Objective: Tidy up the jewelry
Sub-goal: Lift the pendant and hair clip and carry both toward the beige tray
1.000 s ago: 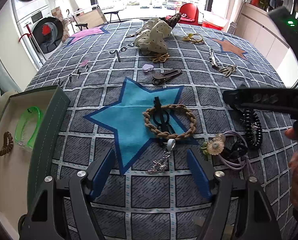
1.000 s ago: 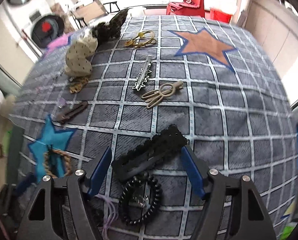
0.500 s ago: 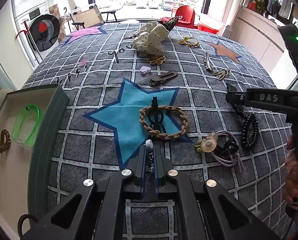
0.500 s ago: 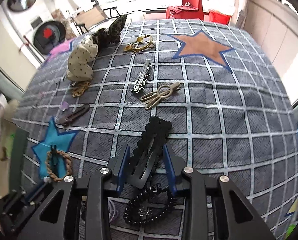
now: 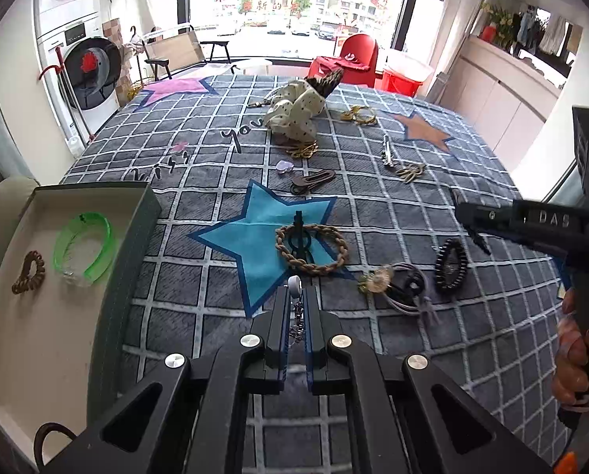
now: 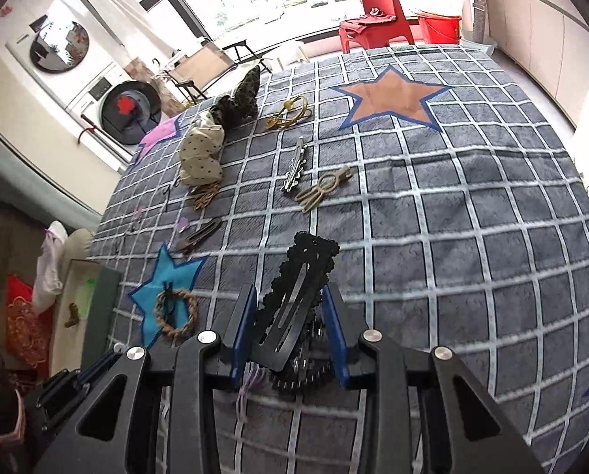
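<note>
My left gripper (image 5: pixel 294 296) is shut on a silver rhinestone clip (image 5: pixel 294 288) and holds it above the grid cloth, just before the braided rope ring (image 5: pixel 312 249) on the blue star. My right gripper (image 6: pixel 290 308) is shut on a black scalloped snap clip (image 6: pixel 300 276), lifted over the black spiral hair tie (image 5: pixel 450 264). The right gripper also shows in the left wrist view (image 5: pixel 468 217). The open box (image 5: pixel 38 316) at left holds a green bangle (image 5: pixel 83 247) and a brown hair tie (image 5: pixel 28 272).
On the cloth lie a flower hair tie with purple cords (image 5: pixel 393 280), a brown clip (image 5: pixel 312 179), a dotted scrunchie (image 5: pixel 294 114), a silver clip (image 6: pixel 294 168), a gold clip (image 6: pixel 324 187) and a gold cord (image 6: pixel 290 116).
Both grippers went from open to shut. The left closed on the silver clip and raised it. The right closed on the black snap clip and lifted it off the cloth.
</note>
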Demonstrator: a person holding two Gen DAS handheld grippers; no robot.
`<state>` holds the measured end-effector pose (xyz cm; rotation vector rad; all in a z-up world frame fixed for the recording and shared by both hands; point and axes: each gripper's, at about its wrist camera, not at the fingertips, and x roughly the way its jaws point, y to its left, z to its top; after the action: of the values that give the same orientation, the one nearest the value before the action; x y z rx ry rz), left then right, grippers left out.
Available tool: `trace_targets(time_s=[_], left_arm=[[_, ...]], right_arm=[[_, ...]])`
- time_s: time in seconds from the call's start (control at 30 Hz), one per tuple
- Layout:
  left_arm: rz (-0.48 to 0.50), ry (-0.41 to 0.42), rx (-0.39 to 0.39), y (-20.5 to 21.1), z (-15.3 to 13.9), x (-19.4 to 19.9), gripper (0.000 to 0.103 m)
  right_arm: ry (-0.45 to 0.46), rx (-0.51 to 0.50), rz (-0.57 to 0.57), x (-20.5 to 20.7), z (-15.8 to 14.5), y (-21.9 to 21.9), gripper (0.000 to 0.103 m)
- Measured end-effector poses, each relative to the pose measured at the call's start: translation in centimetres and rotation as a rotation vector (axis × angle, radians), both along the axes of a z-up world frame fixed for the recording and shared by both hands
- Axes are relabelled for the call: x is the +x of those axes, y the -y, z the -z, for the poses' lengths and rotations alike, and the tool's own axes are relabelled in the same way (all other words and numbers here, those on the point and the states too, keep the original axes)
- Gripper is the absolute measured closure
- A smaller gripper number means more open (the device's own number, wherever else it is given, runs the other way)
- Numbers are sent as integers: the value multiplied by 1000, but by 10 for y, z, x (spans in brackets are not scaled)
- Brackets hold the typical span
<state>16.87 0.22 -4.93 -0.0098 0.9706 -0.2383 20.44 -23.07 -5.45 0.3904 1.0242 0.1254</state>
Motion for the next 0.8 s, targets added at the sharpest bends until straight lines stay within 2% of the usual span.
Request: trace_targets(time_s=[0.47, 0.8], left_arm=[[-21, -10, -57, -22, -8, -63, 95], [-44, 27, -86, -52, -24, -93, 95]], right_arm=[[18, 20, -61, -76, -17, -23, 66], [35, 20, -108, -105, -30, -58, 66]])
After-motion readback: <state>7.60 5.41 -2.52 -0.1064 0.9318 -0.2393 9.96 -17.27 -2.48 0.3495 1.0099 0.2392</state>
